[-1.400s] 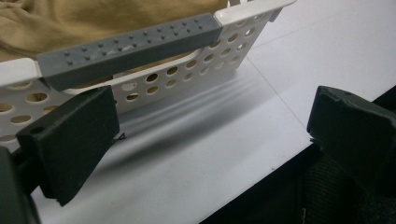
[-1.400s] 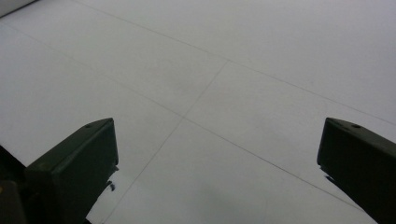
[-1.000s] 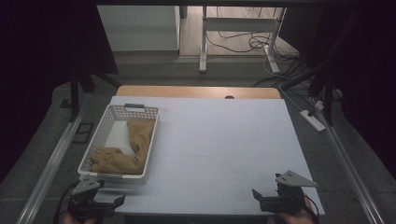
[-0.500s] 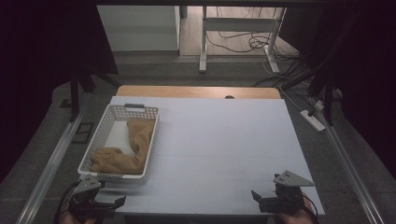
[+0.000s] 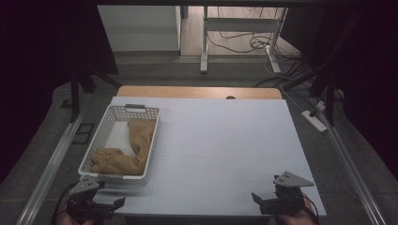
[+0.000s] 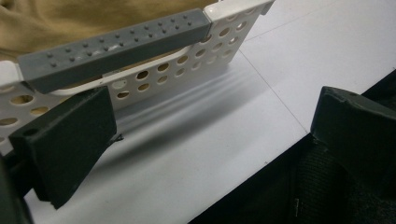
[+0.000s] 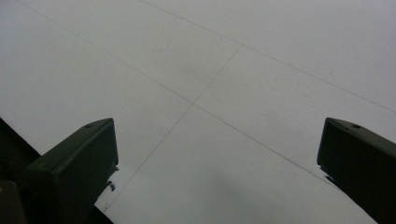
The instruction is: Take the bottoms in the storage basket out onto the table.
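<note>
Your left gripper (image 5: 101, 205) sits at the near-left corner of the white tabletop (image 5: 220, 145), just in front of the near end of the white basket (image 5: 104, 132). Its fingers (image 6: 65, 140) are spread wide w/ nothing between them but bare tabletop. In the left gripper view one finger is just beside the basket's perforated near wall, below the grey handle bar (image 6: 112, 46); can't tell if it's touching. The other finger hangs past the tabletop's near edge, over dark fabric.

Your right gripper (image 5: 270, 201) is at the near-right of the tabletop, well apart from the basket. Its fingers (image 7: 74, 163) are also wide open, holding nothing, pointed at plain white surface crossed by thin seam lines.

The tan glove (image 5: 129, 150) lies inside the basket: cuff end toward the far right corner, hand part bent round toward the near-left corner, resting along the basket's right wall. The left half of the basket floor near the far end is bare. A bit of the same tan fabric shows above the handle bar in the left gripper view. Neither gripper touches the glove.
</note>
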